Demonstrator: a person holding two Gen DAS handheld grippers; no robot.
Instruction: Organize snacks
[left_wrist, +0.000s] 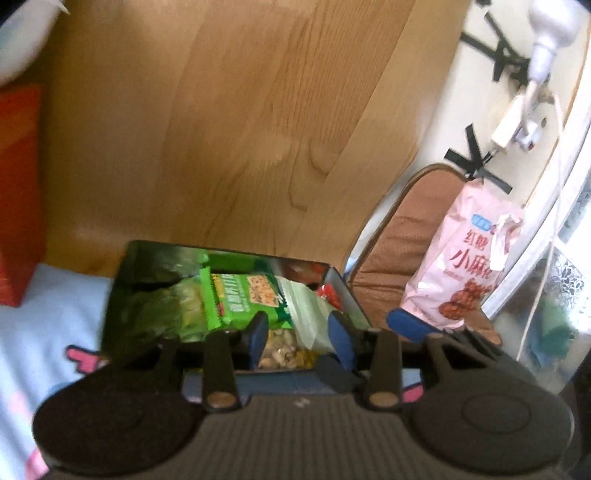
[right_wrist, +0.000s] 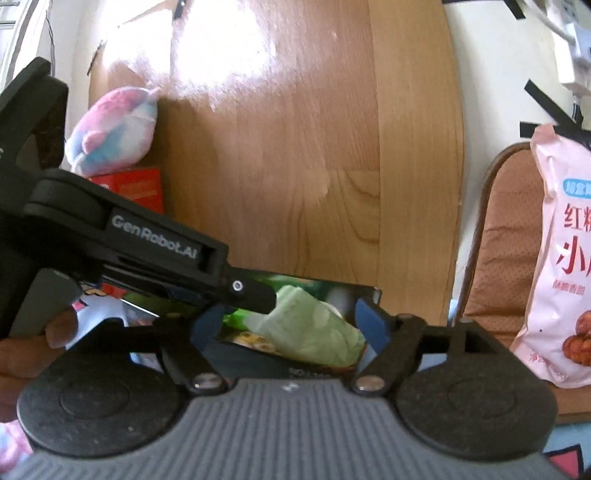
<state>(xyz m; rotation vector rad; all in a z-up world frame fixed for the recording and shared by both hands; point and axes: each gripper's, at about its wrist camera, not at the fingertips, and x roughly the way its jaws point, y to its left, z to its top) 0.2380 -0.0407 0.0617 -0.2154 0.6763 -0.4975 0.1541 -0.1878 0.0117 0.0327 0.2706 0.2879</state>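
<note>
A shiny metal tin (left_wrist: 123, 273) stands on the bed and holds several snack packs. On top lie a green cracker packet (left_wrist: 243, 295), a pale green bag (left_wrist: 308, 314) and a clear bag of nuts (left_wrist: 282, 350). My left gripper (left_wrist: 300, 338) hovers over the tin's near edge, open, with the nut bag showing in the gap and no pad pressing on it. My right gripper (right_wrist: 290, 326) stands wide open at the tin (right_wrist: 258, 360), the pale green bag (right_wrist: 314, 328) lying between its pads untouched. One of the left gripper's fingers (right_wrist: 255, 293) reaches in from the left. A pink snack bag (left_wrist: 461, 266) leans upright to the right.
The pink bag (right_wrist: 561, 258) rests on a brown cushioned chair (left_wrist: 406, 240). Behind the tin rises a wooden board (left_wrist: 240, 129). A red box (right_wrist: 136, 184) and a plush toy (right_wrist: 114, 129) sit at the left. A power strip with cables (left_wrist: 517, 129) hangs on the wall.
</note>
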